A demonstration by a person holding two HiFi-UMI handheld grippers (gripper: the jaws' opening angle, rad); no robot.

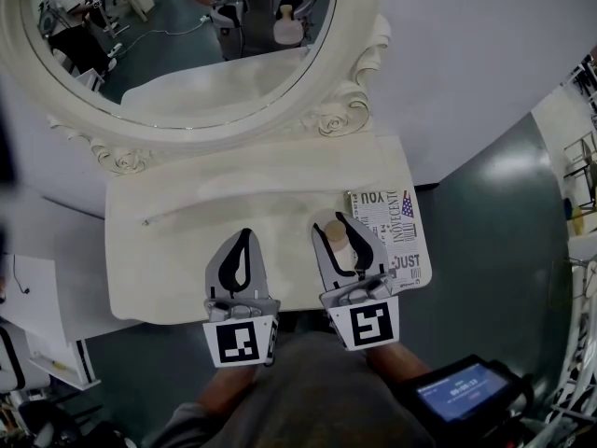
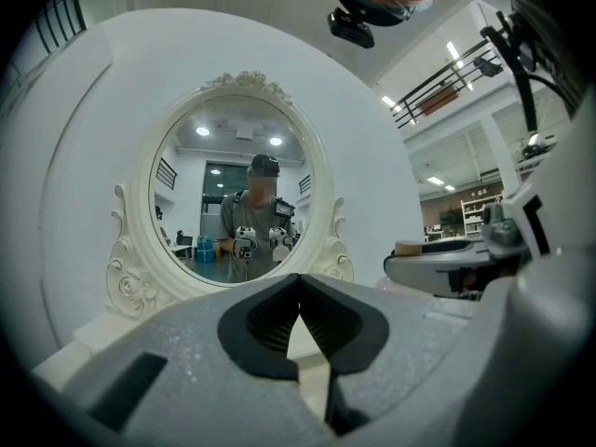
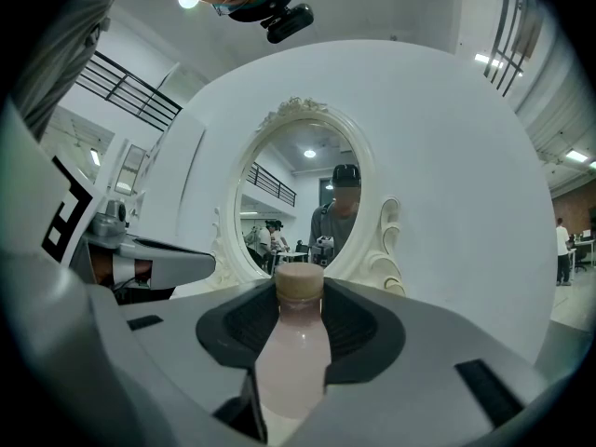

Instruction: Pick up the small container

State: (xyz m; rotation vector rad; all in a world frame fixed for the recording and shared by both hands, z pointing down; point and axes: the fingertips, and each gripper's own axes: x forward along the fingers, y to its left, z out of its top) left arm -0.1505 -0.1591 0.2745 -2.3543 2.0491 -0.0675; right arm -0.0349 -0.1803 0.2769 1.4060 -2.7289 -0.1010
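Note:
The small container is a pale pink bottle [image 1: 340,246] with a beige cap [image 3: 298,281]. It stands upright between the jaws of my right gripper [image 1: 332,223], which is shut on it over the right part of the white vanity top [image 1: 187,217]. In the right gripper view the bottle [image 3: 294,352] fills the gap between the dark pads [image 3: 358,329]. Whether it rests on the top or hangs above it is not visible. My left gripper [image 1: 245,235] hovers beside it to the left, shut and empty, its pads [image 2: 321,319] meeting.
An oval mirror in an ornate white frame [image 1: 350,110] stands at the back of the vanity and reflects both grippers. A printed newspaper [image 1: 399,224] lies at the right edge, next to the right gripper. A device with a lit screen [image 1: 462,392] sits bottom right.

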